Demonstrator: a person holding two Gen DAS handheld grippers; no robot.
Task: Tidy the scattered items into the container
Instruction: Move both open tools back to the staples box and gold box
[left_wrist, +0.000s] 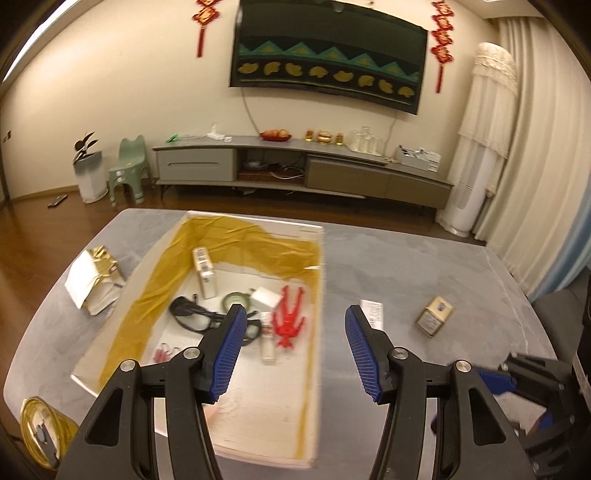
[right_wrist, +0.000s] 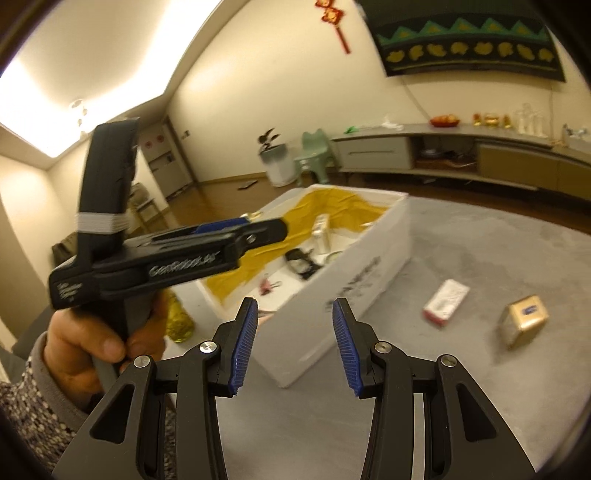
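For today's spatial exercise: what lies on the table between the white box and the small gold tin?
A flat white packet lies between the white box and the gold tin, clearest in the right wrist view.

Your left claw (left_wrist: 295, 347): jaws wide, nothing between them. Below and left of it, the open box (left_wrist: 317, 280), its near floor bare; cable (left_wrist: 192, 314), red figure (left_wrist: 290, 317) and small bottle (left_wrist: 267, 347) crowd the middle. Right of it, bare table (left_wrist: 424, 266), then a white packet (left_wrist: 373, 314) and gold tin (left_wrist: 434, 315). Your right claw (right_wrist: 295, 343): jaws apart; box wall just ahead; your other hand (right_wrist: 92, 343) close on its left.
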